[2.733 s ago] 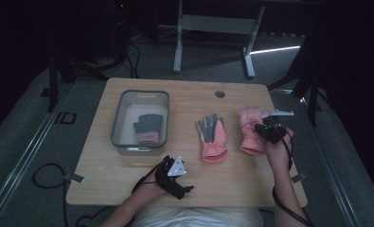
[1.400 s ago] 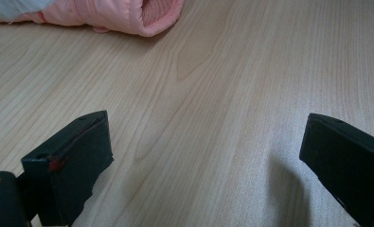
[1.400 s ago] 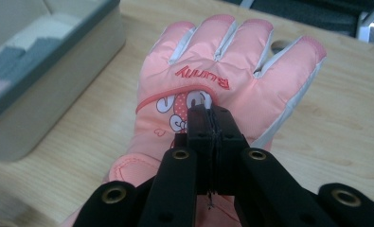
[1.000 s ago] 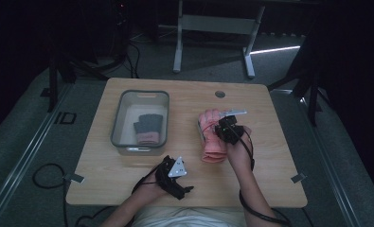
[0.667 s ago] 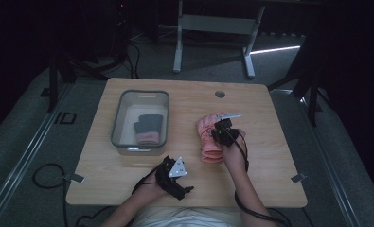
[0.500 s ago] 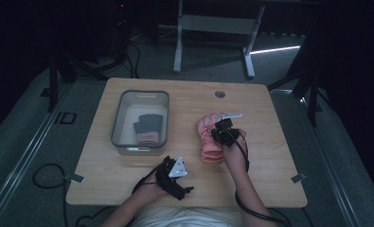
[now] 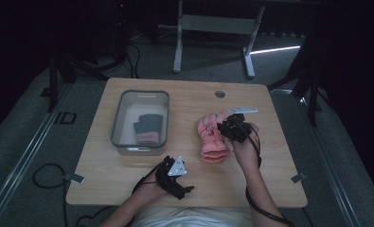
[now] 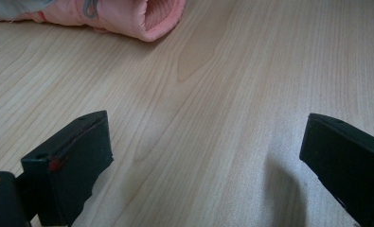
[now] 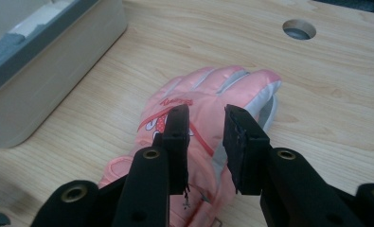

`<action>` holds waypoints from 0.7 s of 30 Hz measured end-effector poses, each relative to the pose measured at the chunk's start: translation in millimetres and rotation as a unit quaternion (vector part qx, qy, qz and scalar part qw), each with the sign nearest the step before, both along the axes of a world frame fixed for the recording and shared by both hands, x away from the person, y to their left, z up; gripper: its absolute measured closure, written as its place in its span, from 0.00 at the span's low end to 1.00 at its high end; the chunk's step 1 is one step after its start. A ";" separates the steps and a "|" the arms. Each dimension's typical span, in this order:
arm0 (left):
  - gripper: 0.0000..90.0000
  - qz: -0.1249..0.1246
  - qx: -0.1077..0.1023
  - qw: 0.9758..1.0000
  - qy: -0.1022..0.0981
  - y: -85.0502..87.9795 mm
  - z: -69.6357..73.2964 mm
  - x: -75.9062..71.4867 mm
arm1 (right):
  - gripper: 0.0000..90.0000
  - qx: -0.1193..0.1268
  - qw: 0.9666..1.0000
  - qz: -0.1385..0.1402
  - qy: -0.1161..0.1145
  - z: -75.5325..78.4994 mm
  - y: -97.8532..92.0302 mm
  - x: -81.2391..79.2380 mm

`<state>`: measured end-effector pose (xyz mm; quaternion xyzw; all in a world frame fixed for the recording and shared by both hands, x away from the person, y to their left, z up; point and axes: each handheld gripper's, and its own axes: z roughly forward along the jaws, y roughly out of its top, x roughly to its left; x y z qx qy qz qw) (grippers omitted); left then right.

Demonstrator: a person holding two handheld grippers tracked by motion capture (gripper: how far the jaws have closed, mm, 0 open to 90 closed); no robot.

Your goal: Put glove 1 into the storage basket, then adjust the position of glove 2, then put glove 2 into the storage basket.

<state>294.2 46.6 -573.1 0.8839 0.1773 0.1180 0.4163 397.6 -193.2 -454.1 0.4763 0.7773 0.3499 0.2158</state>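
- The right gripper hovers just above the pink gloves; its jaws, a narrow gap apart, have just been opening and nothing is pressed between them.
- The gloves lie stacked on the table, fingers pointing away from those jaws.
- The left gripper rests on bare table, jaws wide and empty, a pink cuff beyond them.
- Past the right jaws, to their left, the grey bin holds a dark grey glove with a pink cuff.
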 end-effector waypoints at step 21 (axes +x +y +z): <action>0.06 0.052 -0.034 0.998 0.003 -5.1 56.9 7.8 | 0.76 -0.007 0.999 0.027 -0.029 6.2 -26.9 -2.6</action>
